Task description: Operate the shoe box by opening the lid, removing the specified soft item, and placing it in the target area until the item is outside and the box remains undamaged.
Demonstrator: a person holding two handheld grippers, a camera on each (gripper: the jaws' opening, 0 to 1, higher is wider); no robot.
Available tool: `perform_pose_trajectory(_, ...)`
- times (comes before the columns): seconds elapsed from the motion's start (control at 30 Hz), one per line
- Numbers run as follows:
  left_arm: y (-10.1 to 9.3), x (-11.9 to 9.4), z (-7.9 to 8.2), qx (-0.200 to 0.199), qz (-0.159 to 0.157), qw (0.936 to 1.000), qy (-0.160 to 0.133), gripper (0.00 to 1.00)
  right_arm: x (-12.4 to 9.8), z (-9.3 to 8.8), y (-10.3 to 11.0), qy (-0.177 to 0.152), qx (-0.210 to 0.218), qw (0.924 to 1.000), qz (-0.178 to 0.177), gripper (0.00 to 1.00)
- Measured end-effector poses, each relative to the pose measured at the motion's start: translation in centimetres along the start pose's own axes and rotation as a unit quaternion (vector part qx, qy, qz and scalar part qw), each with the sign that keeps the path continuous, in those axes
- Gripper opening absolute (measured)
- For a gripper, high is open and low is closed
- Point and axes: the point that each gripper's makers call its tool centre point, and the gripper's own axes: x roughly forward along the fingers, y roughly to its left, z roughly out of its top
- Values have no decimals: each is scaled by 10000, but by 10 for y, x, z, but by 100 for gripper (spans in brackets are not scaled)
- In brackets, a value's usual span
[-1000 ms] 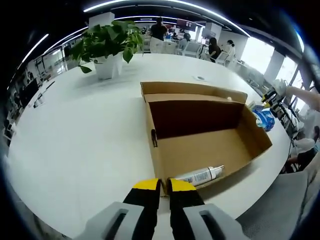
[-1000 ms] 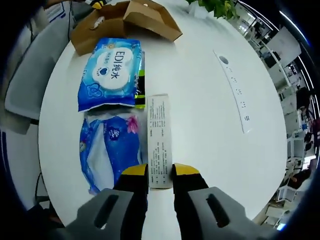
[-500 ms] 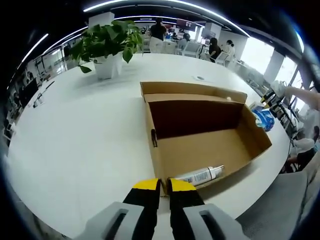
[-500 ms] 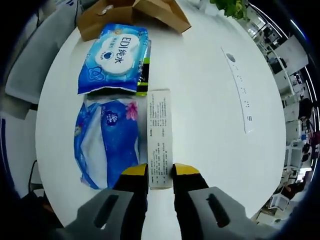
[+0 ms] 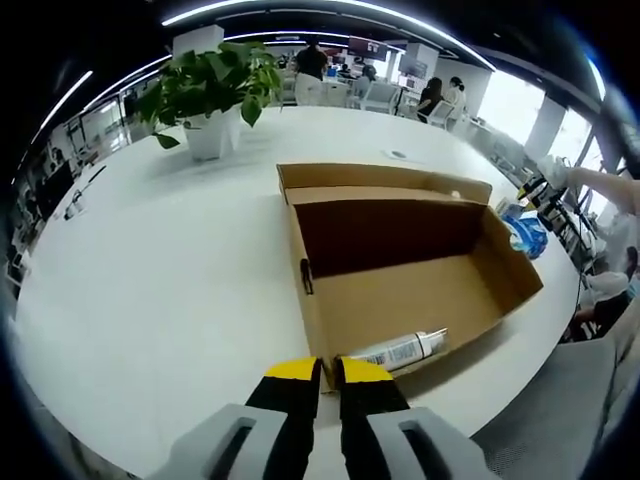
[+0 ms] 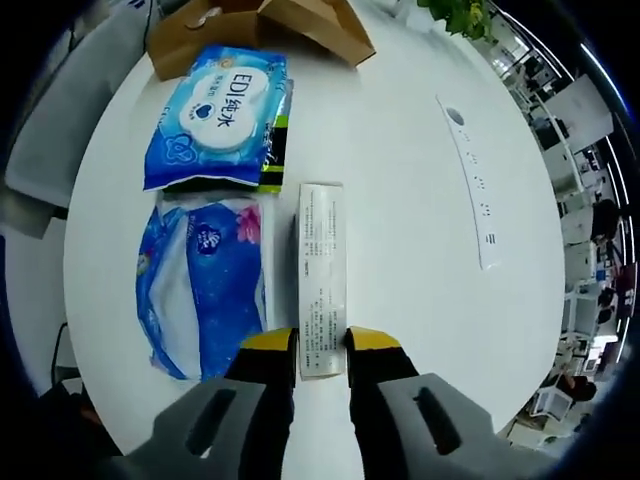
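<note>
The brown cardboard shoe box [image 5: 400,300] stands open on the white table, its lid [image 5: 380,178] folded back. A white spray bottle [image 5: 402,351] lies inside against the near wall. My left gripper [image 5: 328,372] is shut, its yellow tips at the box's near corner; I cannot tell whether they pinch the wall. Beside the box lie a blue wipes pack [image 6: 215,120] and a blue soft tissue pack [image 6: 205,290]. My right gripper [image 6: 322,345] is shut on the near end of a slim white printed carton [image 6: 322,260] lying on the table. The box [image 6: 250,30] sits beyond the packs.
A potted plant [image 5: 215,85] stands at the far side of the round table [image 5: 150,280]. A white strip with sockets [image 6: 470,180] lies right of the carton. A grey chair [image 5: 560,400] sits by the table edge. People stand far off.
The white carton has shifted slightly right with my right gripper, opening a small gap from the blue tissue pack. The left gripper and box stay as they were.
</note>
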Motion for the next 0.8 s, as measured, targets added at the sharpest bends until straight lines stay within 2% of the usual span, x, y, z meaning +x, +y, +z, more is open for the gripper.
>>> perform_pose_trajectory(0.17, -1, 0, 0, 56, 5, 10000, 2, 6, -3, 3, -3, -32, 67, 9998, -157, 22)
perform_pose_trajectory(0.37, -1, -1, 3, 296, 24, 9996, 13, 8, -16, 14, -5, -245, 351, 9984, -364, 27)
perform_pose_trajectory(0.47, -6, -2, 5, 456, -52, 9989, -26, 15, -23, 17, -1, -312, 439, 9977, -404, 29)
perform_pose_trajectory(0.53, -6, -2, 7, 619, -40, 9981, -63, 17, -29, 18, 3, -350, 576, 9969, -404, 30)
perform_pose_trajectory(0.73, -10, -6, 22, 705, -164, 9970, -281, 21, -47, 23, 9, -553, 937, 9924, -567, 38)
perform_pose_trajectory(0.8, -12, -7, 28, 901, -201, 9953, -301, 22, -54, 24, 13, -589, 1025, 9911, -610, 41)
